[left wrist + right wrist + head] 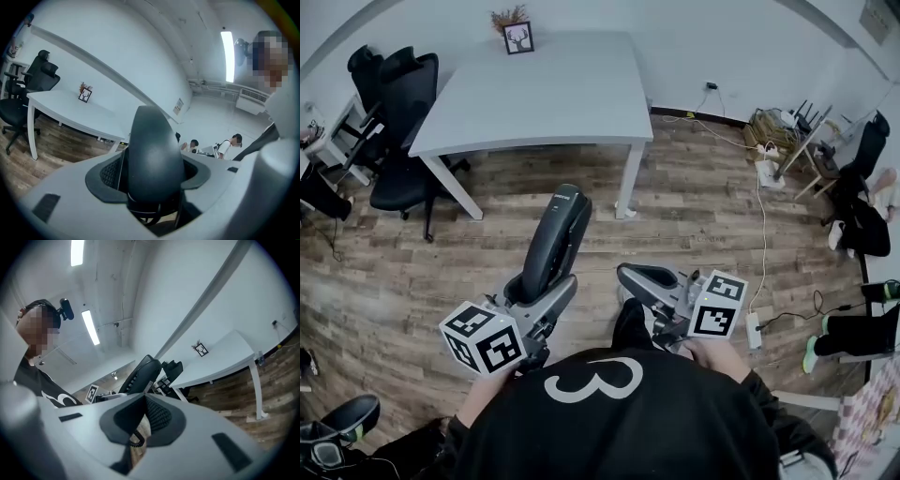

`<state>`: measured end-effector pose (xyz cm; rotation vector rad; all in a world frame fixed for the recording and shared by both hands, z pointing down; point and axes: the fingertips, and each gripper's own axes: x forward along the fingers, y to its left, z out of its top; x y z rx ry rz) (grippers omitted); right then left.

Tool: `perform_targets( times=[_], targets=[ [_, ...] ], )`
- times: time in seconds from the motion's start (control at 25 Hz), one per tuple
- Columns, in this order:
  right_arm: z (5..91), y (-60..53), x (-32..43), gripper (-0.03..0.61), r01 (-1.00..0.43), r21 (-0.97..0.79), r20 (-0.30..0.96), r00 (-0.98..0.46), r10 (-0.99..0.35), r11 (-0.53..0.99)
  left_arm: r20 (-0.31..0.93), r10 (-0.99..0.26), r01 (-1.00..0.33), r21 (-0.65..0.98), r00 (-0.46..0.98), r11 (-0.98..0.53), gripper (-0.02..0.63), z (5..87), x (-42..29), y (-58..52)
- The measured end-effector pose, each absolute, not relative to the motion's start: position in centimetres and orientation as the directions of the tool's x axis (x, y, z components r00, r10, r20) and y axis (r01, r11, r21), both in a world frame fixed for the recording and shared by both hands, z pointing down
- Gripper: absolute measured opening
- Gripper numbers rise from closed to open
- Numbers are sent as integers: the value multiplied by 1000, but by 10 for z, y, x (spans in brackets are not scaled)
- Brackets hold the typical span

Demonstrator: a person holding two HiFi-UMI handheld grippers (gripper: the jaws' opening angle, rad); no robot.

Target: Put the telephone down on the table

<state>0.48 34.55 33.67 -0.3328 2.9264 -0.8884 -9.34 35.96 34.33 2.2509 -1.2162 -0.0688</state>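
Observation:
A black telephone handset (555, 239) stands upright in my left gripper (539, 292), which is shut round its lower end. In the left gripper view the handset (154, 159) fills the space between the two grey jaws. My right gripper (643, 279) is held to the right of it, apart from it, jaws together. In the right gripper view its tips (143, 397) meet, and a bit of black coiled cord (135, 439) shows in the gap behind them. The handset (140, 373) rises just beyond. The white table (544, 94) stands some way ahead over the wooden floor.
A small framed picture (518, 37) and a dried plant sit at the table's far edge. Black office chairs (403, 103) stand left of the table. Cables and a power strip (766, 169) lie on the floor at right. People sit at the right side of the room (862, 225).

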Motion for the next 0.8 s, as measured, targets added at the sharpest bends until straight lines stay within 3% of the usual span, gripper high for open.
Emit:
perform_targets(
  times=[0.8],
  targets=[
    [341, 162, 3, 9, -44, -681, -65, -991, -119, 731, 309, -809, -791, 543, 500, -281, 293, 358, -88, 196]
  ],
)
